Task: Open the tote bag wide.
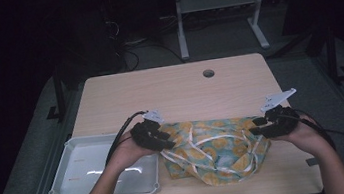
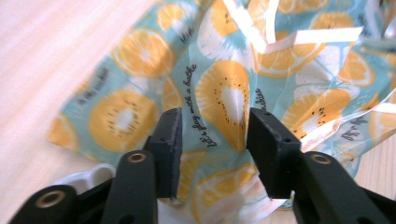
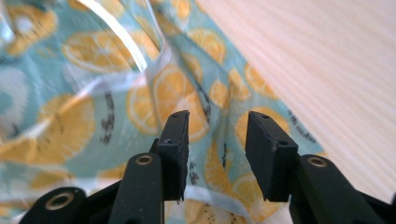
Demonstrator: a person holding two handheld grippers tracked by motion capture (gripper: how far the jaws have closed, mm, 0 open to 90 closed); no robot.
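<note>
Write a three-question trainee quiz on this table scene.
1. True or false: the left gripper clamps the fruit-print cloth.
2. What lies on the table left of the cloth: A a white tray, B a bowl, C a box?
3. The cloth's print shows slices of ____.

Key: 1 false, its jaws stand apart with the cloth loose between them; 2 A; 3 orange and kiwi.

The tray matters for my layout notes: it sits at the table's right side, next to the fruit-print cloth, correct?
Not quite. The tray sits at the table's left side, next to the fruit-print cloth, as the high view shows.
</note>
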